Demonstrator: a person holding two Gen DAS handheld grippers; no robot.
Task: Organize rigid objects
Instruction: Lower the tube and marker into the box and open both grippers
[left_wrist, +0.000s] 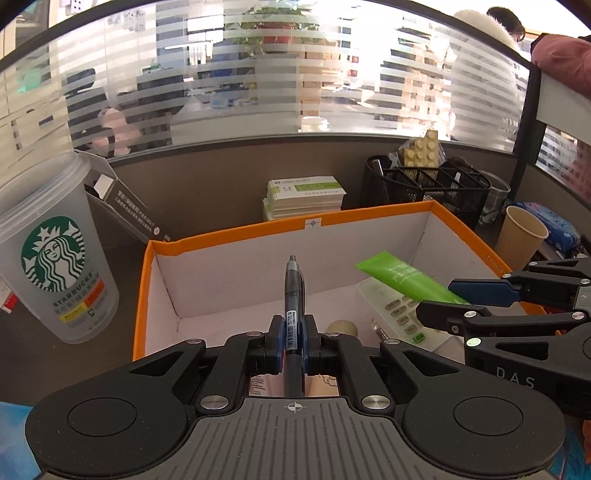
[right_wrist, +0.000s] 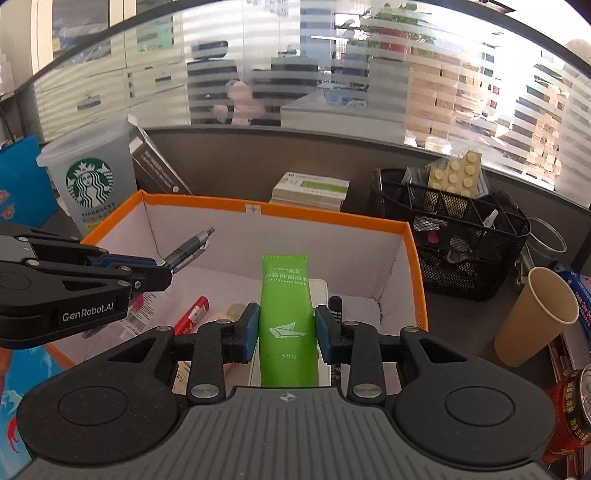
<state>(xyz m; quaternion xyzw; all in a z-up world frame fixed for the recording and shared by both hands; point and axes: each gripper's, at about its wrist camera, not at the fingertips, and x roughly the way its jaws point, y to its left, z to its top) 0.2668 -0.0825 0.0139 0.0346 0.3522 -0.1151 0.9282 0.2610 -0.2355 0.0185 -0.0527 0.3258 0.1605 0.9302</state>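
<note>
My left gripper (left_wrist: 293, 332) is shut on a dark pen (left_wrist: 293, 291) that points forward over the orange-rimmed white box (left_wrist: 236, 234). My right gripper (right_wrist: 286, 325) is shut on a green tube (right_wrist: 286, 302), held over the same box (right_wrist: 332, 218). The right gripper also shows at the right of the left wrist view (left_wrist: 454, 299) with the tube (left_wrist: 402, 275). The left gripper (right_wrist: 162, 271) and pen (right_wrist: 188, 251) show at the left of the right wrist view. Inside the box lie a white remote (left_wrist: 399, 310), a pale round object (left_wrist: 341, 326) and a red tube (right_wrist: 192, 314).
A Starbucks cup (left_wrist: 55, 254) stands left of the box. A stack of cards (left_wrist: 304, 197) and a black mesh organizer (left_wrist: 428, 184) with a beige brick plate (left_wrist: 421, 149) stand behind it. A paper cup (right_wrist: 535, 317) and a red can (right_wrist: 569, 413) are at the right.
</note>
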